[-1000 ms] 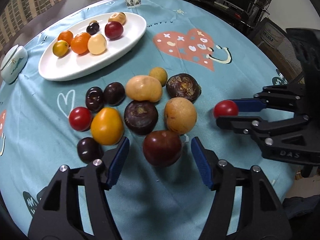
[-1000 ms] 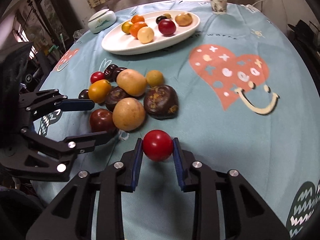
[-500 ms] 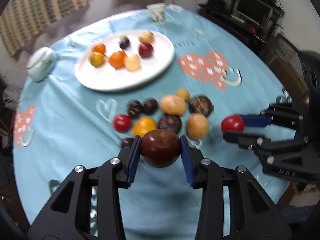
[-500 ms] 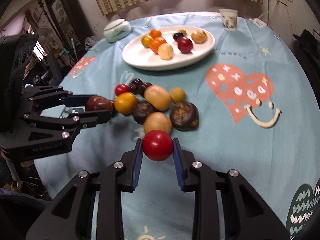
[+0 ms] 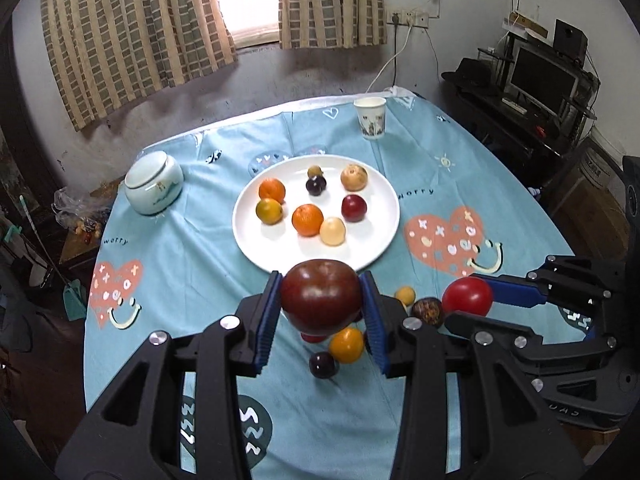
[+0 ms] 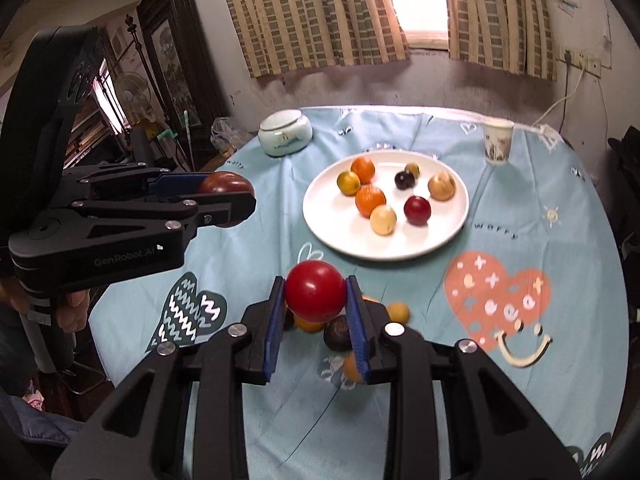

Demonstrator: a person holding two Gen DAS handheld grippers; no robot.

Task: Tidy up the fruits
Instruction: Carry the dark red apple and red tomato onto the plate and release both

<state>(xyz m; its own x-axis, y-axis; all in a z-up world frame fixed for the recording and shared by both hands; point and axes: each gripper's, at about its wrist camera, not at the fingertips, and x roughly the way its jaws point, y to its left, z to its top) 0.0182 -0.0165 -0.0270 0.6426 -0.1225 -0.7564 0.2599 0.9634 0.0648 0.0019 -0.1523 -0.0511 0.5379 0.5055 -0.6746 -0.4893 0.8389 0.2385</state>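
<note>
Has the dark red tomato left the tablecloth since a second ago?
Yes. The dark red tomato is now lifted clear of the fruit pile, held in the left gripper, toward the white plate.

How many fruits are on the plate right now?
7 on the plate: two oranges, yellow-green fruit, pale one, red plum, dark plum, tan fruit. A small eighth may sit behind.

I worked in a lived-in home room: checked curtains (image 5: 132, 36) on the far window, a television (image 5: 544, 80) at right.
</note>
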